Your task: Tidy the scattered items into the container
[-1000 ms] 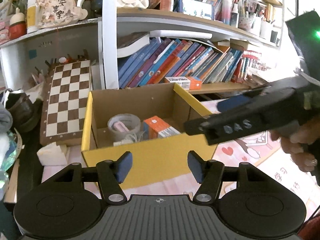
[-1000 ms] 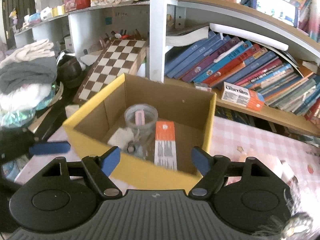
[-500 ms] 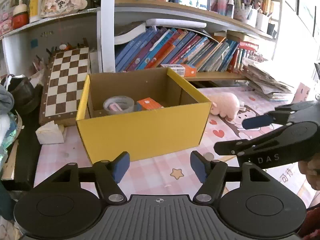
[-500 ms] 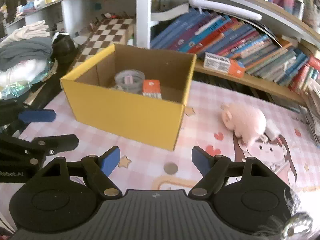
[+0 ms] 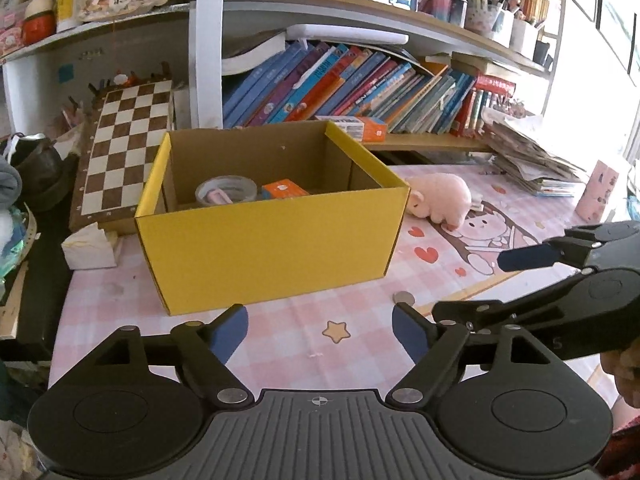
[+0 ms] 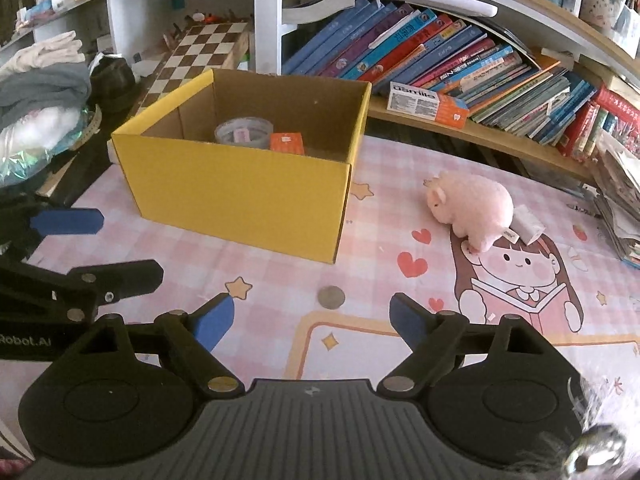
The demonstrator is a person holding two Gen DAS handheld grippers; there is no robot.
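Observation:
A yellow cardboard box point(image 5: 272, 248) point(image 6: 240, 196) stands on the pink checked tablecloth. Inside it lie a clear tape roll point(image 5: 226, 191) point(image 6: 244, 130) and an orange carton point(image 5: 285, 189) point(image 6: 286, 142). A pink plush pig point(image 5: 438, 198) point(image 6: 472, 206) lies on the cloth to the right of the box. A coin point(image 5: 404, 298) point(image 6: 331, 297) lies in front of the box. My left gripper point(image 5: 320, 330) is open and empty, low in front of the box. My right gripper point(image 6: 310, 320) is open and empty, just behind the coin.
A chessboard point(image 5: 128, 140) leans behind the box at the left. A tissue pack point(image 5: 90, 246) lies left of the box. A bookshelf point(image 6: 440, 64) runs along the back. A paper stack point(image 5: 528, 160) sits at the far right. Clothes point(image 6: 40, 92) pile up at the left.
Both grippers have pulled back from over the box and dropped towards the table's front. The plush pig and the coin have come into view.

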